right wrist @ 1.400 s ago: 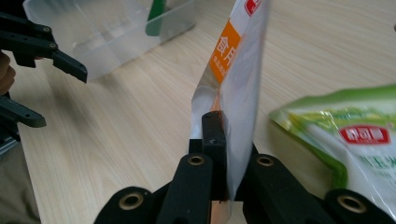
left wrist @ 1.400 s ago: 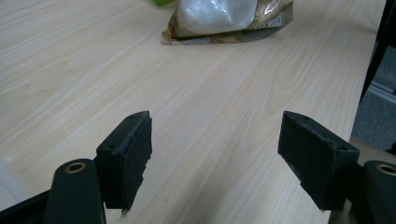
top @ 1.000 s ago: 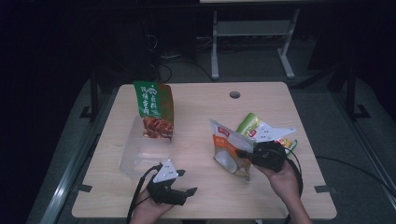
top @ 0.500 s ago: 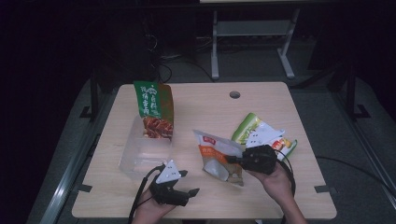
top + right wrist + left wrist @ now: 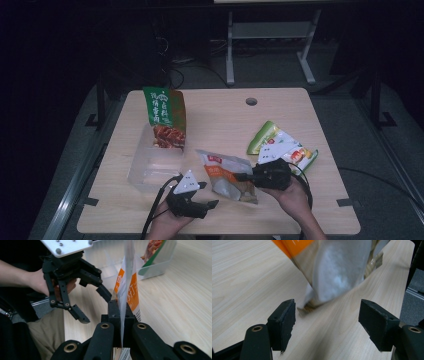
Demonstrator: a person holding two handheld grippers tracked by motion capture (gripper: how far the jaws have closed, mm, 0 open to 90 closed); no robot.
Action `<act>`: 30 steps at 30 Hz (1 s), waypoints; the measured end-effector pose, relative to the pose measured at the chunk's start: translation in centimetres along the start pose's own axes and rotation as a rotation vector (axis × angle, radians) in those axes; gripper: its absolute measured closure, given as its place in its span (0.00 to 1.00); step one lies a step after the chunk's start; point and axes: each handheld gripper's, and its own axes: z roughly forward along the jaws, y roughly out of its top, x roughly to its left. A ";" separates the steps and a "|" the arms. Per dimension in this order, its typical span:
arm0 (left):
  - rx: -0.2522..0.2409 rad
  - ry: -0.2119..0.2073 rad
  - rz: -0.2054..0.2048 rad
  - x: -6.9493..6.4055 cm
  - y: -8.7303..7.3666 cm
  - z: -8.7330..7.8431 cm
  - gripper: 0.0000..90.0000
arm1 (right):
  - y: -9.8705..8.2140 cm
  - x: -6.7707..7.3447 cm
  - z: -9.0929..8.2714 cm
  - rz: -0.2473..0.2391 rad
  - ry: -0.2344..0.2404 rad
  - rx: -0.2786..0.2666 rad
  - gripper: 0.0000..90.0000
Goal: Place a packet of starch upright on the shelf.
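the right gripper point(image 5: 248, 177) sits near the front edge of the desk point(image 5: 215, 112), right of centre, its fingers point(image 5: 113, 311) pinched tight on the edge of a white and orange snack pouch point(image 5: 227, 175). the pouch hangs tilted just left of that gripper, its lower end touching the wood in the left gripper view. in the right gripper view the pouch's thin edge rises straight up from between the clamped fingers. the left gripper point(image 5: 206, 203) rests at the near edge, left of the pouch and just beside it; its fingers point(image 5: 284, 321) stand wide apart and have just been closing a little, with nothing pressed between them, the pouch's lower corner lying a bit beyond the gap. farther back on the left stands a clear plastic box point(image 5: 150, 167), and a green and red snack bag point(image 5: 166, 117) leans upright at its far end. to the right, behind the right gripper, a green and white snack bag point(image 5: 280, 145) lies flat on the desk.
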 end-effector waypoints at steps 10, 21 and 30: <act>-0.033 -0.066 -0.029 0.7 0.8 0.5 0.53 | -0.4 0.4 0.8 -0.054 0.075 0.020 0.99; -0.062 -0.056 0.002 0.1 1.3 0.8 0.95 | -1.4 -0.5 0.4 -0.020 0.011 0.032 0.96; -0.070 -0.044 0.016 -0.2 1.1 0.7 0.98 | -1.5 -0.3 1.4 -0.014 -0.021 0.096 0.83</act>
